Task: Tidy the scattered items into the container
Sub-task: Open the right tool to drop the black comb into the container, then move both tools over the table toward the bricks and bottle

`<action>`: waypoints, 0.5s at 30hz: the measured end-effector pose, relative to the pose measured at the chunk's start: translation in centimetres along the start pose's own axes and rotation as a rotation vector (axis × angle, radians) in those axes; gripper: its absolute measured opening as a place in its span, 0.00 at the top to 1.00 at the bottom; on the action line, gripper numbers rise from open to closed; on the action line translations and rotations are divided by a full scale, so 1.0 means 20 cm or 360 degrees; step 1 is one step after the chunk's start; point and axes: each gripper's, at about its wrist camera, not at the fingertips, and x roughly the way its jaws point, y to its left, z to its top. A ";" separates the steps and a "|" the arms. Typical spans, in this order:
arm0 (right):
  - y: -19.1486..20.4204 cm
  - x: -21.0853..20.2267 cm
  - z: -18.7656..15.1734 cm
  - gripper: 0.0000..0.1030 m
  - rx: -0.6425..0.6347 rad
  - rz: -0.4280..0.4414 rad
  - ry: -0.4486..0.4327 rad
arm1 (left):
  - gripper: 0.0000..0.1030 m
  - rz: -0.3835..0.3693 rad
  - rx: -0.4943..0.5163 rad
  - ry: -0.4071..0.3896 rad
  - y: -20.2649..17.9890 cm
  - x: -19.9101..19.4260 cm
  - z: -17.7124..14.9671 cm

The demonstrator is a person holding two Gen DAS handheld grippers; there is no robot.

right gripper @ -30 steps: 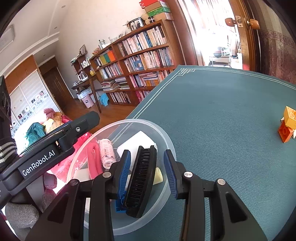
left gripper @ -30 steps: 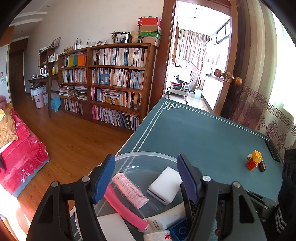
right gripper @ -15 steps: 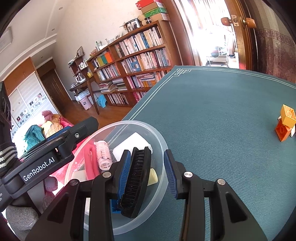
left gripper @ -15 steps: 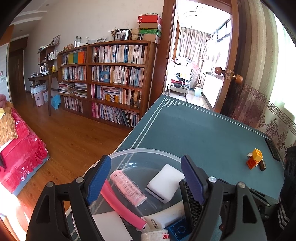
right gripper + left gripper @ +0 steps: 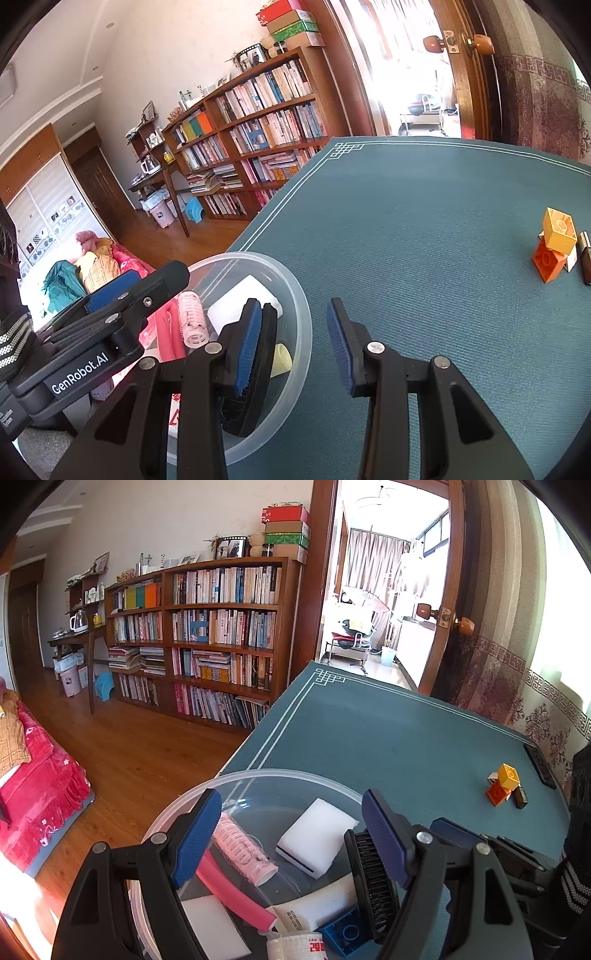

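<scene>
- Clear bowl [image 5: 301, 306] is sitting at the worktop's [image 5: 424, 236] left edge, holding the black comb [image 5: 255, 373].
- Right gripper [image 5: 295, 345]: jaws spread, left pad touching the comb.
- Left gripper [image 5: 291, 834]: jaws wide apart, hovering over the bowl.
- Toy blocks [image 5: 554, 247] are lying well apart, across open worktop.

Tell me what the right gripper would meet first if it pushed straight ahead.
Probably nothing nearby: ahead of the open right gripper lies bare teal table mat. The clear plastic bowl sits left of that line, the yellow and orange blocks right. Depth is uncertain.

Black comb [image 5: 255, 373] in clear bowl [image 5: 301, 354]
</scene>
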 end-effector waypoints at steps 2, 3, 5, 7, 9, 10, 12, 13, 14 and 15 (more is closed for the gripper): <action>-0.02 -0.01 0.01 0.61 0.0024 -0.0009 -0.0005 | 0.21 -0.0004 0.0006 0.0004 -0.01 0.00 0.00; -0.04 -0.01 0.02 0.61 0.0036 -0.0014 -0.0010 | 0.21 -0.0006 0.0010 0.0006 -0.02 0.00 0.00; -0.06 -0.02 0.03 0.61 0.0056 -0.0024 -0.0019 | 0.21 -0.0009 0.0016 0.0012 -0.03 0.01 -0.01; -0.08 -0.02 0.04 0.61 0.0079 -0.0035 -0.0028 | 0.21 -0.0013 0.0023 0.0020 -0.04 0.01 -0.01; -0.10 -0.02 0.05 0.61 0.0099 -0.0045 -0.0035 | 0.21 -0.0017 0.0030 0.0026 -0.05 0.01 -0.02; -0.11 -0.03 0.06 0.61 0.0104 -0.0053 -0.0039 | 0.21 -0.0020 0.0034 0.0030 -0.05 0.02 -0.02; -0.13 -0.04 0.07 0.61 0.0115 -0.0072 -0.0051 | 0.21 -0.0024 0.0041 0.0034 -0.07 0.02 -0.02; -0.14 -0.04 0.07 0.61 0.0124 -0.0080 -0.0057 | 0.21 -0.0026 0.0044 0.0035 -0.07 0.02 -0.02; -0.16 -0.05 0.08 0.61 0.0133 -0.0091 -0.0063 | 0.21 -0.0029 0.0047 0.0036 -0.07 0.02 -0.03; -0.17 -0.05 0.08 0.61 0.0142 -0.0102 -0.0069 | 0.21 -0.0031 0.0049 0.0035 -0.08 0.02 -0.03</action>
